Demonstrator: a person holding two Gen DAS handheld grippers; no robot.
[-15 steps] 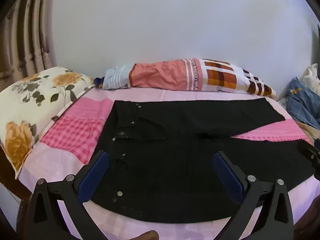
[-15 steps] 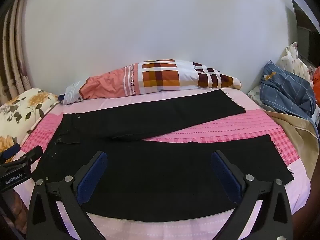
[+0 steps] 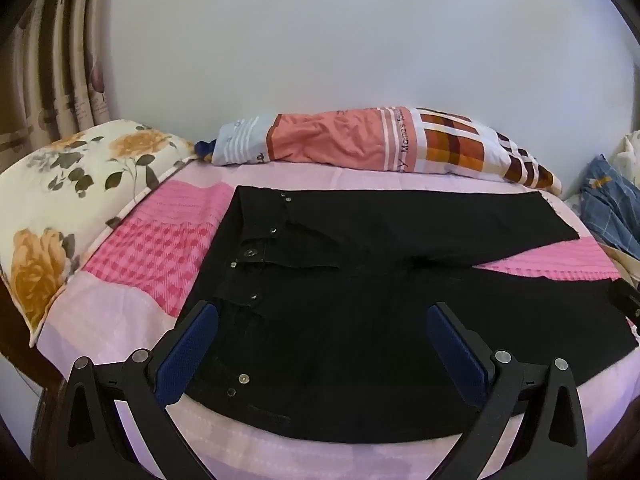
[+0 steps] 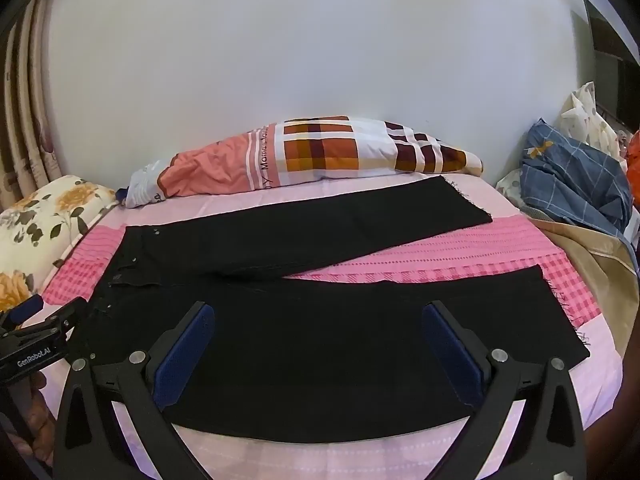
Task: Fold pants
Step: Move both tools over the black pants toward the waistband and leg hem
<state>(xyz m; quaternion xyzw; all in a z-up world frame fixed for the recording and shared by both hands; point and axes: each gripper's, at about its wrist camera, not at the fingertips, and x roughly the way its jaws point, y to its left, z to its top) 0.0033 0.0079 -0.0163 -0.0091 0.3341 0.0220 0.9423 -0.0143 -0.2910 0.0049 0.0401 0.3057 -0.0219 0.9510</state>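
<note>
Black pants lie spread flat on the pink bed, waistband with metal buttons to the left, the two legs splayed apart toward the right. My left gripper hovers open above the waist and hip area, blue pads wide apart with nothing between them. Over the near leg, my right gripper is open too, touching no cloth. The left gripper's body shows at the left edge of the right wrist view. The far leg's frayed hem ends near the wall.
A pink checked bedsheet covers the bed. A floral pillow sits at left, and a rolled orange-and-plaid blanket lies along the white wall. Blue checked cloth and other laundry are piled at right. Curtains hang at far left.
</note>
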